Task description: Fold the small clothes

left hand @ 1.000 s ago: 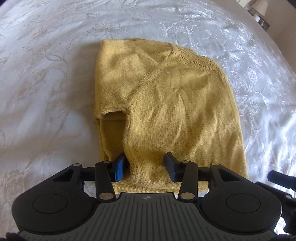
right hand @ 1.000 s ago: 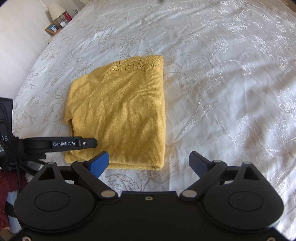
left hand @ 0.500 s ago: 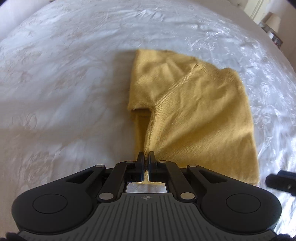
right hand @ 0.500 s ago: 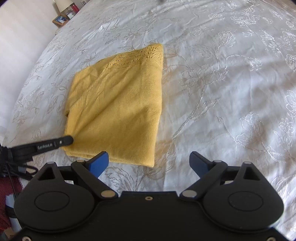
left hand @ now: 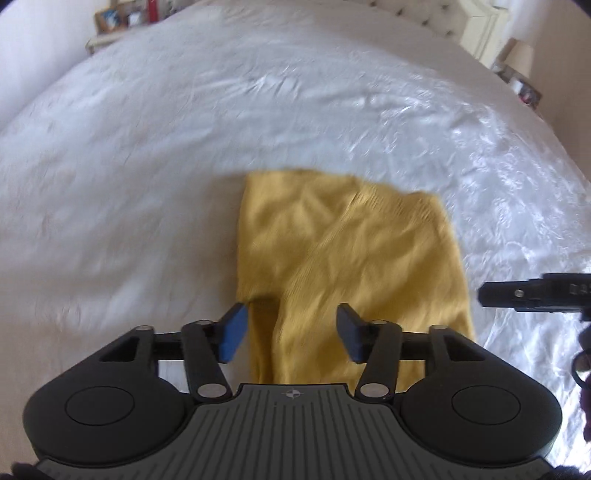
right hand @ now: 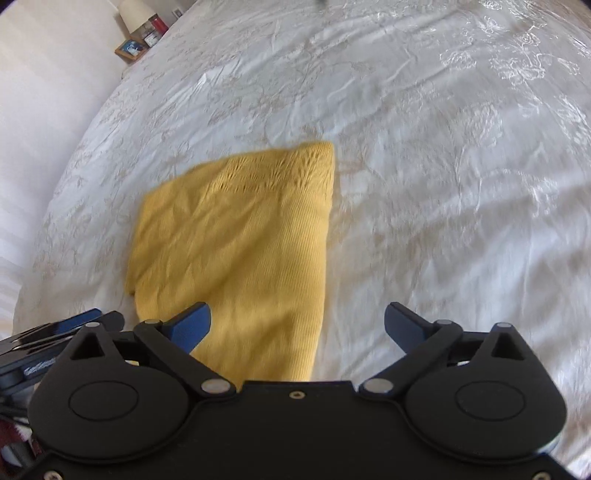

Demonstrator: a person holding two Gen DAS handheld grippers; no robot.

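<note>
A mustard-yellow knit sweater lies folded into a rough rectangle on the white bed; its lace-knit yoke is at the far end. My left gripper hovers over the near left part of the sweater, jaws opening, the blue pads clear of the cloth. My right gripper stands wide above the sweater's near right edge, jaws still opening, gripping nothing. A finger of the right gripper shows at the right of the left wrist view.
A white embroidered bedspread covers the bed all around the sweater. A bedside table with a lamp and picture frames stands beyond the far left corner. Another lamp stands at the far right.
My left gripper closed on the sweater's near fold, then let go and rose, and its jaws now stand apart. My right gripper moved left, over the sweater's near right edge.
</note>
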